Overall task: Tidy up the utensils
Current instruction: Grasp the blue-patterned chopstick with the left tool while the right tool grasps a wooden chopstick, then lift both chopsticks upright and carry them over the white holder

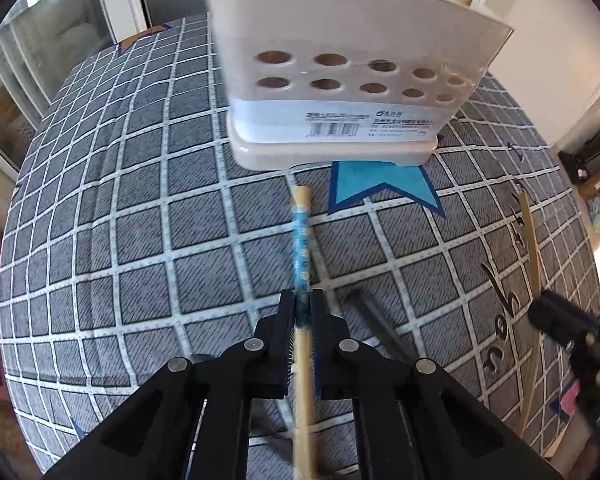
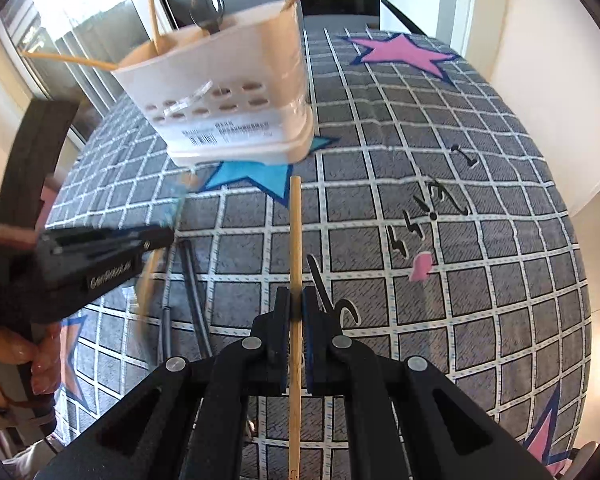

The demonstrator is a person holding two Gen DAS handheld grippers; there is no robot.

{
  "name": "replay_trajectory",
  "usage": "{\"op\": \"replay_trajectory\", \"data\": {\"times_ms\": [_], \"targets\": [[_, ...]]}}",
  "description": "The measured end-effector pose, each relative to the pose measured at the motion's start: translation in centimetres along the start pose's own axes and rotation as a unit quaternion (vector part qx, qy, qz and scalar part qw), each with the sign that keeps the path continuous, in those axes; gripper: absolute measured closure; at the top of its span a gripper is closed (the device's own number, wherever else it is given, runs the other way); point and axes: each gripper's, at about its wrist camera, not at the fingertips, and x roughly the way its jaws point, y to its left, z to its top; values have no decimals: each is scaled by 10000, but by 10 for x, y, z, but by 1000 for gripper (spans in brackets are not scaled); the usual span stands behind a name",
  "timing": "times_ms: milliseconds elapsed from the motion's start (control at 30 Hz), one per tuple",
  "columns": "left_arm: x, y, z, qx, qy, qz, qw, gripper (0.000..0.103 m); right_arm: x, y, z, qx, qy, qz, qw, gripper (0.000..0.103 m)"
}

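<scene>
Grey checked cloth [image 1: 148, 216] with white grid lines and printed stars covers the surface under both grippers. On the left gripper [image 1: 303, 304], the fingers [image 1: 286, 312] are closed on a blue-banded chopstick [image 1: 301, 240], whose wooden tip points toward the foot of the white utensil holder [image 1: 340, 92]. On the right gripper [image 2: 296, 304], the fingers [image 2: 282, 312] are clamped on a plain wooden chopstick [image 2: 295, 232], which runs straight ahead between them and ends just short of a blue star [image 2: 256, 178] printed on the cloth. Between the two grippers, dark utensils [image 2: 192, 280] lie flat on the cloth. Further out, the holder stands upright on the blue star, with round holes in its wall and a barcode label low on its front. Several wooden sticks [image 2: 152, 4] and a metal spoon [image 2: 210, 4] stand in it. A person's hand [image 2: 16, 364] grips the left gripper's handle at the lower left of the right wrist view.
</scene>
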Motion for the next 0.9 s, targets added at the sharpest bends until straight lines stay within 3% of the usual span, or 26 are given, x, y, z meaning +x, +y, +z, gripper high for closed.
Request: {"op": "replay_trajectory", "data": {"times_ms": [233, 433, 700, 900], "targets": [[-36, 34, -30, -161, -685, -381, 9968, 64, -23, 10, 9, -67, -477, 120, 9988, 97], [-72, 51, -32, -225, -1225, -500, 9910, 64, -48, 17, 18, -63, -857, 283, 9959, 97], [-130, 45, -28, -171, -2052, -690, 9761, 64, -76, 23, 33, 5, -1284, 441, 9907, 97], [-163, 38, -12, -110, -2453, -896, 9652, 64, -93, 24, 45, 34, -1482, 569, 9873, 97]]}}
